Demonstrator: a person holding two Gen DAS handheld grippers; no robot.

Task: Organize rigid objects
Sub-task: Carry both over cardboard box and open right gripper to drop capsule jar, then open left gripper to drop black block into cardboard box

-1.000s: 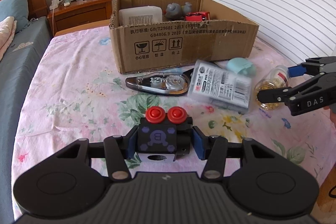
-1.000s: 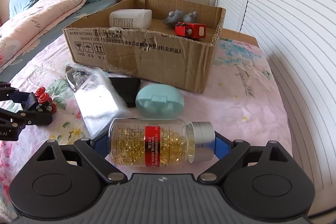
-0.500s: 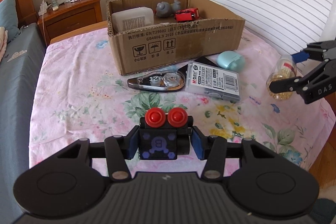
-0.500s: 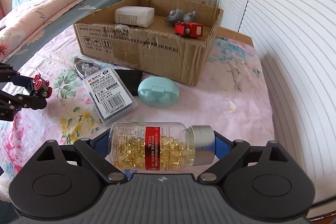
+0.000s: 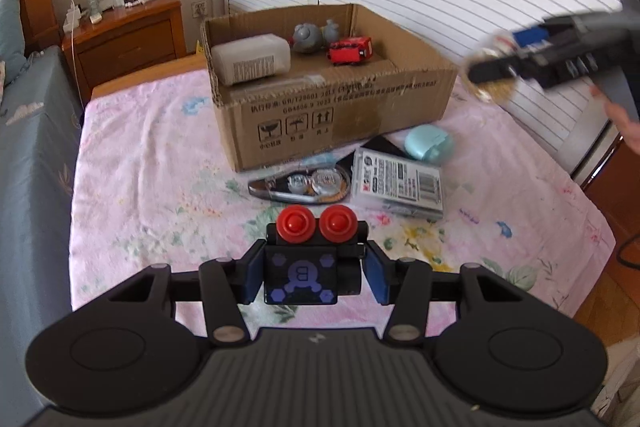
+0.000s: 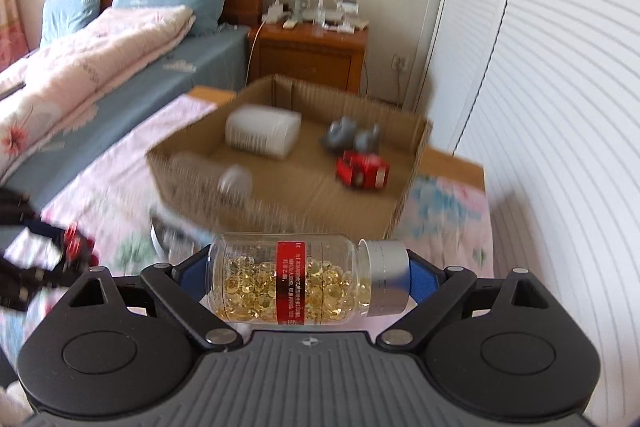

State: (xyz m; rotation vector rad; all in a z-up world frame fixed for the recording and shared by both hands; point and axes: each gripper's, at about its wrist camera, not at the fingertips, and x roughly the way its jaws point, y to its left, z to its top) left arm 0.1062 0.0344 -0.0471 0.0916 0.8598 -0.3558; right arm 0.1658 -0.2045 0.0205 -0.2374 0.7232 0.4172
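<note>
My left gripper (image 5: 312,277) is shut on a black toy block with two red knobs (image 5: 310,259), held above the flowered bedspread. My right gripper (image 6: 306,277) is shut on a clear pill bottle of yellow capsules (image 6: 296,279) with a silver cap, held sideways and high, near the open cardboard box (image 6: 404,203). From the left wrist view the right gripper (image 5: 496,67) hangs blurred beside the box (image 5: 340,111). The box holds a white bottle (image 5: 250,59), grey toys (image 5: 310,35) and a red toy car (image 5: 350,51).
On the bedspread in front of the box lie a correction tape dispenser (image 5: 304,185), a packaged item with a barcode (image 5: 400,183), a mint green case (image 5: 428,143) and a black flat item. A wooden nightstand (image 5: 124,35) stands behind, shutter doors to the right.
Both grippers have risen with their objects. The right gripper has lifted the pill bottle up and toward the box; the left has drawn back and up with the toy block.
</note>
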